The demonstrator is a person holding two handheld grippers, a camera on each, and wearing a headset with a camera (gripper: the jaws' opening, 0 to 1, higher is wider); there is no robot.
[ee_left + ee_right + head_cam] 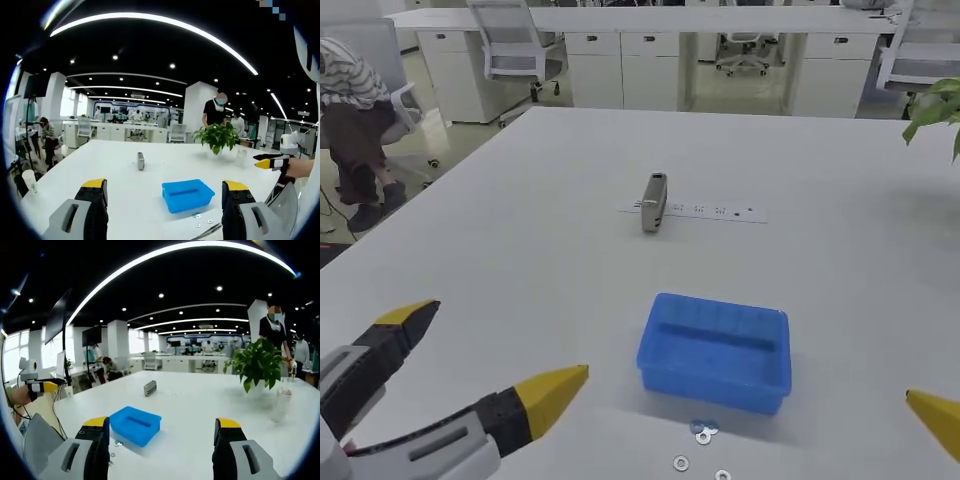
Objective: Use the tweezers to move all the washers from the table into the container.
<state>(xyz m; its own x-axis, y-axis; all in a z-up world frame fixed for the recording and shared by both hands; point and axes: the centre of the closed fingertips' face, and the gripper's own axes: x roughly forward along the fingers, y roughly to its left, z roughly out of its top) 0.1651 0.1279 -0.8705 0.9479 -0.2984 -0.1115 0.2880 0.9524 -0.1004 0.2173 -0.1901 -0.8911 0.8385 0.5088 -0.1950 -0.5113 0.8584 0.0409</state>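
The washers [703, 436] lie loose on the table [520, 250], just beside the near wall of the container [710, 385], whose long axis runs across. They sit right of the left gripper [495, 345], which looks nearer than the right gripper [162, 423]. Both stand wide, holding nothing. Marks on the strip [720, 211] under the grey block [654, 202] are too small to read.

"What's on your counter [520, 220]?"

"A blue container [715, 350] sits nearest me, with loose washers [681, 463] just beside its near wall. Farther back a small grey device [654, 202] touches a flat white strip [720, 211]. A potted plant [218, 137] stands far right."
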